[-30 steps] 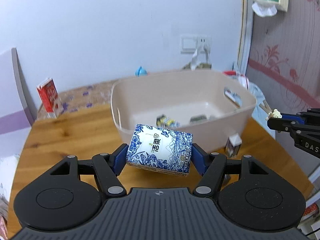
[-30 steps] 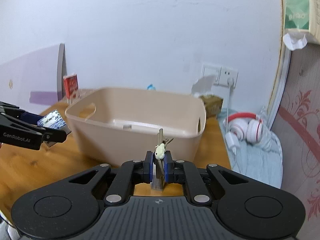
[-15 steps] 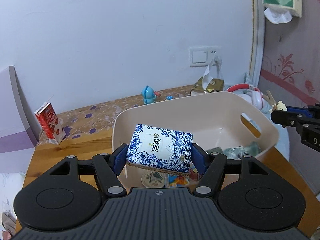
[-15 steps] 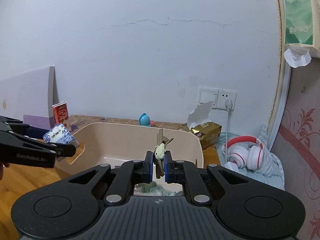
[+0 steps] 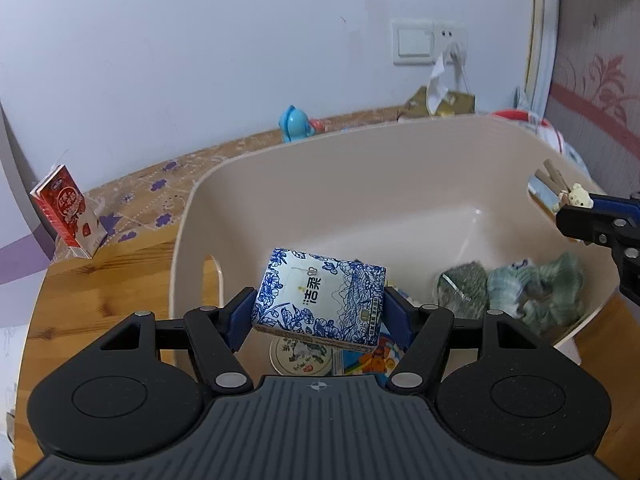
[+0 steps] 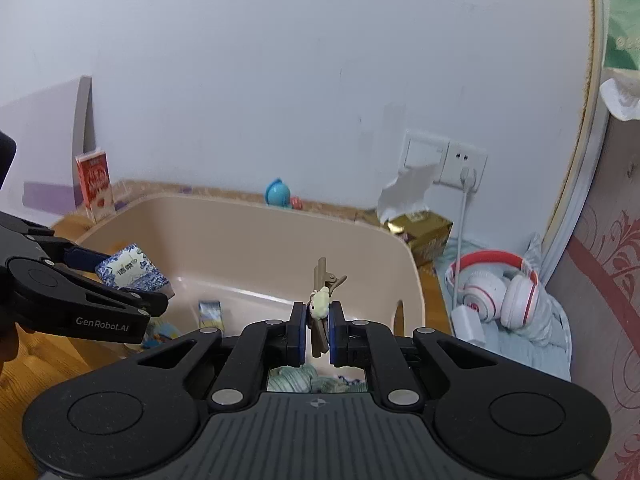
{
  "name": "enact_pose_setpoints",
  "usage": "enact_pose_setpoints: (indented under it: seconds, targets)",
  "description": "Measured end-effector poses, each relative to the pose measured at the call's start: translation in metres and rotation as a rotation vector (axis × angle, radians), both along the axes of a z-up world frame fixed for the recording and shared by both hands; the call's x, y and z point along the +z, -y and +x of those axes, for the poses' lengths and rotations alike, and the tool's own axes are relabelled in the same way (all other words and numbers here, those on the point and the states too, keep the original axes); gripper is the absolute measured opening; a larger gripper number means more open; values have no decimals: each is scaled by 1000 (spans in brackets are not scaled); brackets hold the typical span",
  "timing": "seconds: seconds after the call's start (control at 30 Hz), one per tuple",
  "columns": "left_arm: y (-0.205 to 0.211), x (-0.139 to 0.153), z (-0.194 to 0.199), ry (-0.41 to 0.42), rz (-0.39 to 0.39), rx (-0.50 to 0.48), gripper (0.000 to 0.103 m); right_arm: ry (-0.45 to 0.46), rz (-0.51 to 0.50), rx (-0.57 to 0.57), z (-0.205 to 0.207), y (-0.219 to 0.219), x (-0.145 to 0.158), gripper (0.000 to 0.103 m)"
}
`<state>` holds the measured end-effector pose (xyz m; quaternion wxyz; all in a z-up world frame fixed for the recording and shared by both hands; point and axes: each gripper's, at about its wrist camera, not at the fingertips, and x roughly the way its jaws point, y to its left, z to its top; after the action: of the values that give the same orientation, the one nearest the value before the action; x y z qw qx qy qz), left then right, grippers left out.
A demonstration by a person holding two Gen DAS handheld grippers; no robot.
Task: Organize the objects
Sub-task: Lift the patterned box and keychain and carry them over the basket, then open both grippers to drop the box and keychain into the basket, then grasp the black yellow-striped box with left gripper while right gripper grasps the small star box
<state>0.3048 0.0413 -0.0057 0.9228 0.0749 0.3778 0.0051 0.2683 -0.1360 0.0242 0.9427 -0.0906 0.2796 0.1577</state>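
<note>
My left gripper (image 5: 318,316) is shut on a blue-and-white floral tissue pack (image 5: 320,298) and holds it above the near left part of the beige plastic bin (image 5: 360,152). My right gripper (image 6: 318,334) is shut on a brown hair clip with a small pale bear charm (image 6: 320,304), held over the bin's near right rim (image 6: 414,276). From the left wrist view the right gripper (image 5: 568,208) and its hair clip (image 5: 554,178) show at the bin's right edge. The tissue pack also shows in the right wrist view (image 6: 130,268).
Inside the bin lie green-grey bundles (image 5: 532,288), a round tin (image 5: 300,354) and a colourful pack (image 5: 368,360). A red carton (image 5: 66,210), a blue toy (image 5: 294,122), a gold tissue box (image 6: 422,230) and red-white headphones (image 6: 494,286) stand around it.
Both grippers have risen and moved forward over the bin with their loads. The bin's inside has come into view beneath them.
</note>
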Motion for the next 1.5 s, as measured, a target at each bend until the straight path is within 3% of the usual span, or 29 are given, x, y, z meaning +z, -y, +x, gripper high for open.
enact_pose_setpoints:
  seconds: [0.13,0.27,0.37,0.67,1.03,1.17,1.5]
  targets:
    - [3,-4,1,-9,12,12,69,-13,-30,-17,7,-3,-9,12]
    - [1,3,-5,5,-2,2,73,-4,-17,-13,4,-4,-8,44]
    - [1,13,-16,41,9,2,81,31,-11,-15,-6,-1,-1,53]
    - [-1,44,-62,114,-39,2,88,61,43,-18,-44,22,20,78]
    - [5,40,-114,117,-86,12,90,18,12,-17,-92,44,7,90]
    - [9,24,-127,82,-124,0,91,-5,4,-23,-105,49,-4,92]
    - [32,-28,-142,-28,-116,-55,91,-88,-37,-24,-114,53,-42,93]
